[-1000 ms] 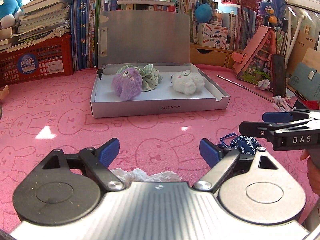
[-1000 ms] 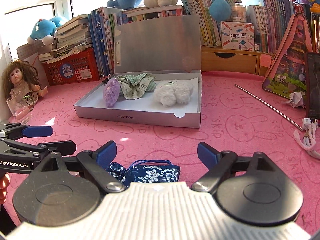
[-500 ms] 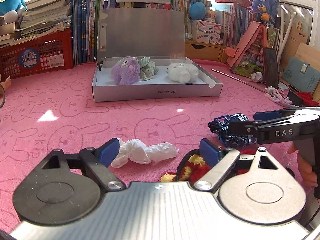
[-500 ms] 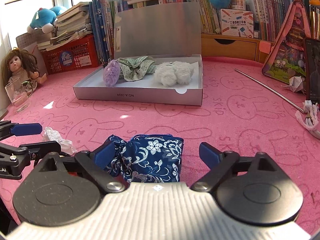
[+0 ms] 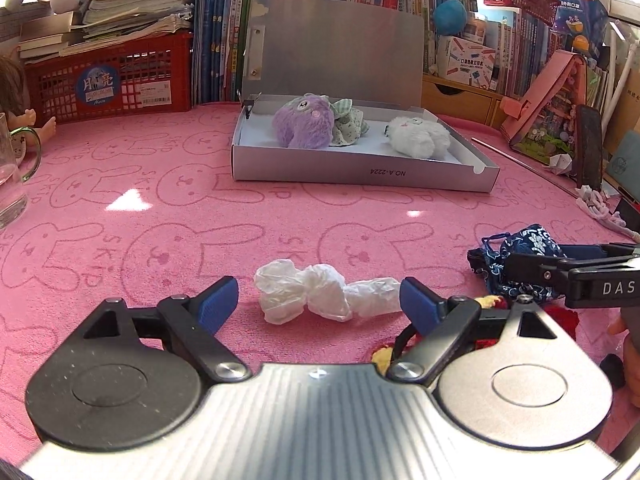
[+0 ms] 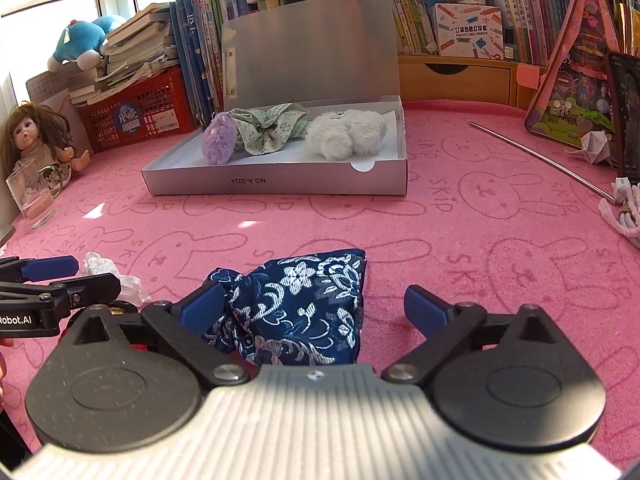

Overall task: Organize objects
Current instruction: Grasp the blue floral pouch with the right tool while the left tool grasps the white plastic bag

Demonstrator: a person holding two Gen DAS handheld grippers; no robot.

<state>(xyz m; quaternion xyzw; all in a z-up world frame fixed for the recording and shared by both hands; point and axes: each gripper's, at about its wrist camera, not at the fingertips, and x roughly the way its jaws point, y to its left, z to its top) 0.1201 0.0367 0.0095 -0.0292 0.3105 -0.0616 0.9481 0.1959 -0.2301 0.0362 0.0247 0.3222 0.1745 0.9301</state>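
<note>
While both tools hang low over the pink rabbit-print cloth (image 6: 500, 216), each has its jaws spread wide and grips nothing. Between the fingers of the right gripper (image 6: 314, 306) lies the dark blue floral fabric pouch (image 6: 296, 304), its gathered neck touching the left pad. Closing there would likely catch only the bunched neck, so I would centre over the fuller body first, then squeeze gently. Just ahead of the left gripper (image 5: 318, 300) sits a crumpled white plastic wrapper (image 5: 320, 296), light enough to slip, so a low, square approach suits it. Well beyond both stands the open grey cardboard box (image 6: 280, 184), probably the destination, already holding three soft toys.
</note>
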